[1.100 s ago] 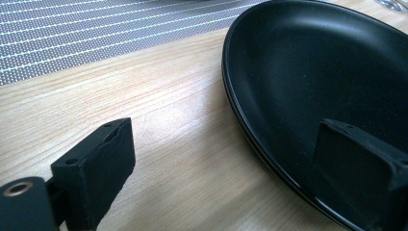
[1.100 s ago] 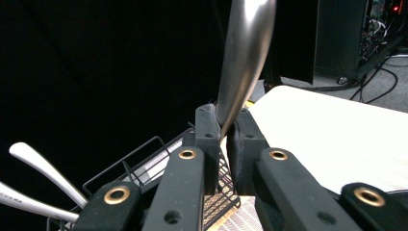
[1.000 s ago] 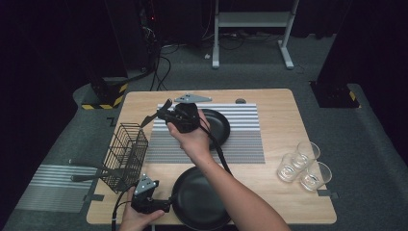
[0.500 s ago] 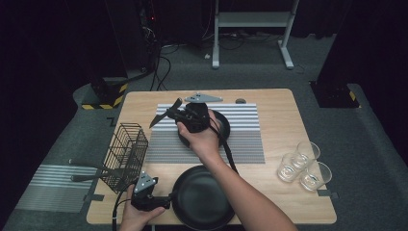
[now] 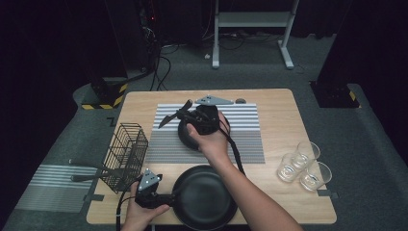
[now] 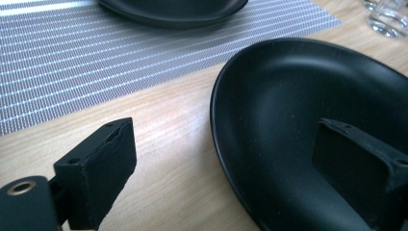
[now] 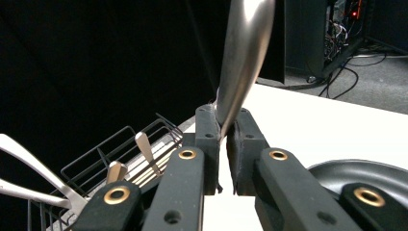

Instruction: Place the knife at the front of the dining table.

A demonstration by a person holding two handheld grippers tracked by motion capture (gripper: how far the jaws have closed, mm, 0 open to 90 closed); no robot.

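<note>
Wooden table (image 5: pixel 279 120), right gripper (image 7: pixel 223 127) clamped on a metal utensil (image 7: pixel 243 53) (handle end), left gripper (image 6: pixel 231 159) wide astride the black pan (image 6: pixel 298 120) rim

light: bright table, dark surroundings | blur: close fingers soft | glare: mild

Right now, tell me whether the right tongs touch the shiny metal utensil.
Touching: the right gripper view shows the right tongs clamped on the shiny metal utensil.

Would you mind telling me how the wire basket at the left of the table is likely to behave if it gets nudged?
The wire basket looks light, being open mesh, so a nudge would probably slide it. The utensil handles jutting out over the table edge may lever it and tip it that way. Its wires look stiff rather than floppy.
</note>
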